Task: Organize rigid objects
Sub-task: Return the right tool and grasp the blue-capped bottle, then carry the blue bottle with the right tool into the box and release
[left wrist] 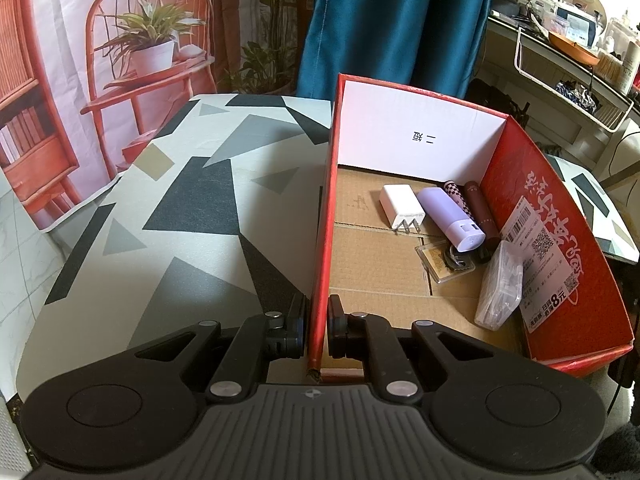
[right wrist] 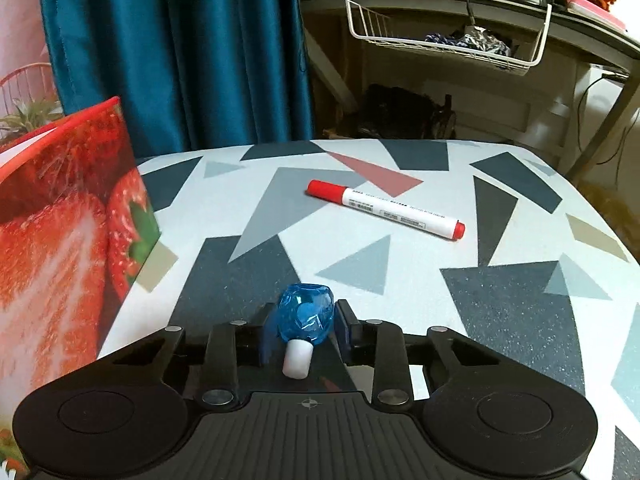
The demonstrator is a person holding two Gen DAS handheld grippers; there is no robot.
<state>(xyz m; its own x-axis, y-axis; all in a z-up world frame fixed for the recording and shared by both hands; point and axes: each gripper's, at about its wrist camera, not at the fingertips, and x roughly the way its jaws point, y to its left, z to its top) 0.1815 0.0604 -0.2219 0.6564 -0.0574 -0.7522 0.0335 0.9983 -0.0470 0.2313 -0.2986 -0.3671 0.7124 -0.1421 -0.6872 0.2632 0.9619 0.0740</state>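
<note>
My left gripper (left wrist: 317,326) is shut on the left wall of a red cardboard box (left wrist: 325,216). Inside the box lie a white charger (left wrist: 401,207), a lilac tube (left wrist: 450,218), a checkered stick (left wrist: 456,196), a dark red tube (left wrist: 482,212), a small gold card case (left wrist: 446,262) and a clear plastic case (left wrist: 500,286). My right gripper (right wrist: 306,320) is shut on a small blue bottle with a white cap (right wrist: 305,320), low over the table. A red and white marker (right wrist: 386,209) lies on the table ahead of it.
The box's strawberry-printed outer wall (right wrist: 60,240) stands at the left of the right wrist view. The patterned table (right wrist: 500,300) ends at a far edge before a blue curtain (right wrist: 180,52). A shelf with a white wire basket (right wrist: 440,36) stands behind on the right.
</note>
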